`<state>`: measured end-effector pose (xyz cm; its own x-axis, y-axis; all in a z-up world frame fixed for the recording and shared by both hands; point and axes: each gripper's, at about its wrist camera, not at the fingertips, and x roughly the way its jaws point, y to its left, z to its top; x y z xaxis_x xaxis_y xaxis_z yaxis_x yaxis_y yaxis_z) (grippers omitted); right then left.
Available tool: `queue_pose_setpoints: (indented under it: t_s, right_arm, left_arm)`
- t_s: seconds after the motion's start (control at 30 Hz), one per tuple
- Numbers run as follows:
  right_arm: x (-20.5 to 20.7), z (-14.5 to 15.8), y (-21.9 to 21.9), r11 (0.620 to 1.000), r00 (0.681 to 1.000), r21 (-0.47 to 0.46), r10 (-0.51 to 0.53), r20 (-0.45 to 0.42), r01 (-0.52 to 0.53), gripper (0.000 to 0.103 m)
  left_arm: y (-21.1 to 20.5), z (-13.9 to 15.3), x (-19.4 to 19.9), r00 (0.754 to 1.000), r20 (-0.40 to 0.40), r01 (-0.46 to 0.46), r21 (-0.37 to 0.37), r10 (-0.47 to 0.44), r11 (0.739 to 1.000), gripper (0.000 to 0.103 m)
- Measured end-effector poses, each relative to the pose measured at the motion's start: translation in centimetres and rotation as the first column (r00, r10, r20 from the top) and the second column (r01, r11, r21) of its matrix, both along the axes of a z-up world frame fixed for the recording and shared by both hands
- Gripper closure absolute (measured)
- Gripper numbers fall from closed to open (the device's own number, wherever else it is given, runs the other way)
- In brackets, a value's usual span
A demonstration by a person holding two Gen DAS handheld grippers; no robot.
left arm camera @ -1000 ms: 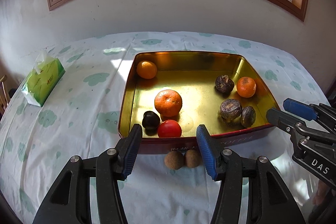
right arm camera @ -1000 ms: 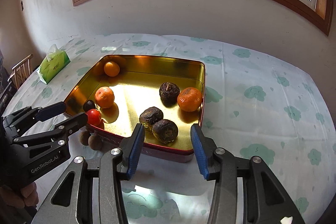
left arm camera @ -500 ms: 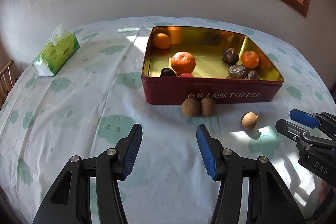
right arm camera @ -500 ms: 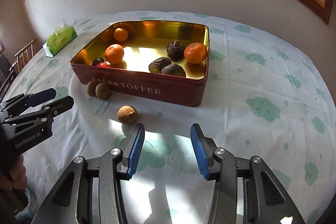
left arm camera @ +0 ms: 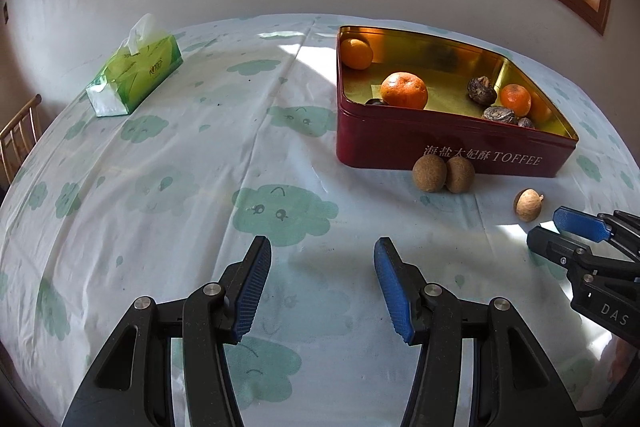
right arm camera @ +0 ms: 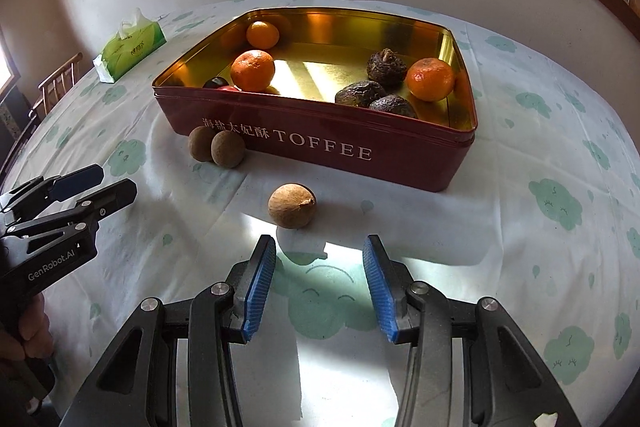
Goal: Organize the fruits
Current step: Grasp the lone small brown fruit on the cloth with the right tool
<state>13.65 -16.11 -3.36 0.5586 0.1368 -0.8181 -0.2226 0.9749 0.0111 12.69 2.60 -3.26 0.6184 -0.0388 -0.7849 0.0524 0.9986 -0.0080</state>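
A red toffee tin (left arm camera: 452,143) (right arm camera: 320,143) with a gold inside holds three oranges (right arm camera: 253,70), several dark wrinkled fruits (right arm camera: 386,67), a dark plum and a red fruit. Two brown round fruits (left arm camera: 443,173) (right arm camera: 216,146) lie against the tin's front wall. A third brown fruit (right arm camera: 291,205) (left arm camera: 527,205) lies alone on the cloth, just ahead of my right gripper (right arm camera: 319,283), which is open and empty. My left gripper (left arm camera: 322,287) is open and empty too, over bare cloth to the left of the fruits.
A green tissue pack (left arm camera: 134,79) (right arm camera: 130,47) lies at the far left of the cloth-covered table (left arm camera: 180,187). A wooden chair (right arm camera: 60,83) stands past the table's left edge. A wall with a window is behind the tin.
Both grippers have drawn back from above the tin and sunk toward the table. The tin now lies farther off, seen from the side, and the lone brown fruit has come into view.
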Motion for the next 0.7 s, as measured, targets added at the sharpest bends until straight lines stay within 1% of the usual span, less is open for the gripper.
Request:
queue_pose_setpoints:
  t_s: [0.17,0.3,0.37,0.43,0.7]
  right_arm:
    - [0.7,-0.2,1.1,0.999,1.0,-0.032,0.013,0.018,-0.012,0.062]
    - [1.0,-0.2,1.6,0.999,0.999,-0.043,0.017,0.035,-0.015,0.069]
    - [1.0,-0.2,1.7,0.999,0.999,-0.046,0.021,0.042,-0.019,0.076]
    - [1.0,-0.2,1.9,0.999,0.999,-0.047,0.025,0.048,-0.023,0.079]
    - [0.7,-0.3,1.6,0.999,0.998,-0.038,0.01,0.062,-0.008,0.079]
  left_arm:
    - [0.2,-0.5,0.1,1.0,-0.01,-0.007,0.0,0.007,1.0,0.048]
    - [0.2,-0.6,0.2,1.0,-0.009,-0.006,0.0,0.006,1.0,0.048]
    - [0.1,-0.6,0.2,1.0,-0.009,-0.006,-0.002,0.006,1.0,0.048]
    - [0.1,-0.6,0.2,1.0,-0.008,-0.005,-0.002,0.005,1.0,0.048]
    - [-0.6,-0.4,0.1,1.0,-0.002,0.006,-0.001,-0.006,1.0,0.048]
